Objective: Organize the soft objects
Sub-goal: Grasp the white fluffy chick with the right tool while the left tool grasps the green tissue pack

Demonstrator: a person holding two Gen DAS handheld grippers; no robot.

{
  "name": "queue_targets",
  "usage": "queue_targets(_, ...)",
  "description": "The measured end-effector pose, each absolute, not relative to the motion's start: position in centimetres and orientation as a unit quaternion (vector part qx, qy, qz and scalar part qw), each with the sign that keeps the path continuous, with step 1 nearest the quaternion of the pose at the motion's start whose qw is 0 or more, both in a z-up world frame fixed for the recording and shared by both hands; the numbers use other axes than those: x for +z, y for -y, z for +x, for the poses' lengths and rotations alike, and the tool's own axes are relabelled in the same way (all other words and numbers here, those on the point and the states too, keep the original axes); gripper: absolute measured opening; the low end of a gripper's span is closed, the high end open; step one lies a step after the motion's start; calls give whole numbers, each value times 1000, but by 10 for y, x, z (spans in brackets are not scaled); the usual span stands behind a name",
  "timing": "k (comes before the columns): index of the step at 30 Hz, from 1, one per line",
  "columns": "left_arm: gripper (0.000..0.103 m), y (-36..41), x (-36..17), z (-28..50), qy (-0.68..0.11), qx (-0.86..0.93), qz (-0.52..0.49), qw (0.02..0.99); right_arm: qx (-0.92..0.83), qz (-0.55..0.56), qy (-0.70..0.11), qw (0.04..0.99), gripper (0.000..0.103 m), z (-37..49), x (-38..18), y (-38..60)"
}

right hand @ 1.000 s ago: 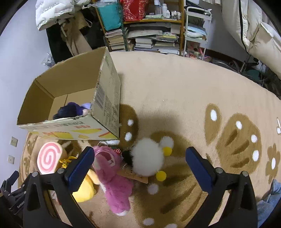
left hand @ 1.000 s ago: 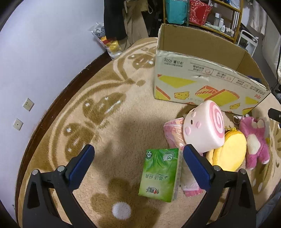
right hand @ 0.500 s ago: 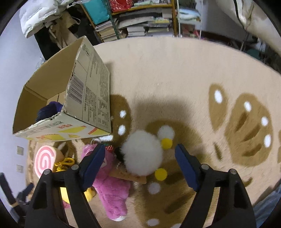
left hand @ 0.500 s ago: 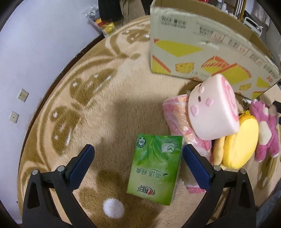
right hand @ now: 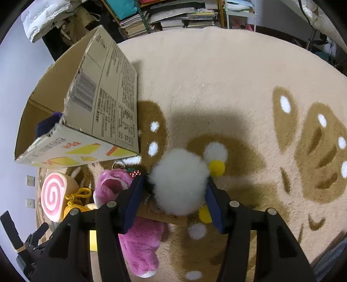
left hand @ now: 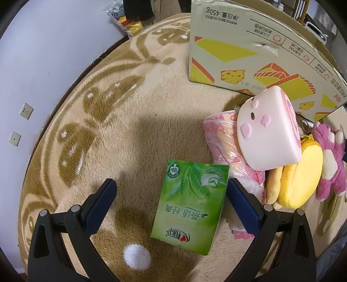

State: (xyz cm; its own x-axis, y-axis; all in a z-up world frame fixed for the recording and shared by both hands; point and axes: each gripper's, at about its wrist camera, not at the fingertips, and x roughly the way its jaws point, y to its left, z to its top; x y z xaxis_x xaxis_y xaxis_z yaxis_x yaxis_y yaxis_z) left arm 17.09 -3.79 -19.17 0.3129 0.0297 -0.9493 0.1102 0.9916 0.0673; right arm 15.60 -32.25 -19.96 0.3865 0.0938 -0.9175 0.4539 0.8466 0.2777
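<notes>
A green tissue pack [left hand: 190, 204] lies on the rug, and my left gripper [left hand: 171, 188] hangs open over it, its right pad beside the pack's right edge. To the right are a pink wrapped pack [left hand: 223, 138], a pink swirl-roll plush [left hand: 266, 134], a yellow plush [left hand: 301, 175] and a pink bear [left hand: 331, 156]. In the right wrist view, my right gripper [right hand: 174, 182] is closing on a white fluffy toy [right hand: 180, 180] with yellow pompoms. Both pads touch its sides. The pink bear [right hand: 138, 245] lies just left of it.
An open cardboard box [right hand: 104, 97] stands on the patterned rug [right hand: 216, 86], with a dark purple soft item [right hand: 46, 125] inside. Shelves of books [right hand: 173, 15] line the far wall. A white wall with sockets [left hand: 26, 110] borders the rug on the left.
Both grippers have sunk toward the rug. The right jaws have narrowed from wide open until the pads meet the white fluffy toy. The left gripper stays open, closer over the green pack.
</notes>
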Motion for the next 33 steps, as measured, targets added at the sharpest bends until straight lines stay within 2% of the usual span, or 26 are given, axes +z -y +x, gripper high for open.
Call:
queue_targets(7, 100, 34, -195, 174, -597, -27, 54, 800, -102, 246, -550, 791, 46, 159, -208, 319)
queue_targets(9, 97, 31, -198, 177, -602, -27, 47, 797, -100, 242, -551, 792, 45, 159, -208, 317)
queue_targets(11, 86, 30, -201, 178, -611, -31, 38, 790, -99, 238, -553, 792, 44, 158, -206, 315)
queue_targets(15, 75, 29, -203, 178, -614, -42, 24, 788, -99, 226, -556, 793, 42, 162, -209, 301)
queue_targets(17, 63, 29, -203, 178, -615, -54, 13, 787, -99, 223, -556, 794, 42, 162, -207, 299)
queue_targets(33, 61, 34, -199, 167, -594, -60, 38, 801, -95, 190, -553, 805, 41, 161, -198, 293)
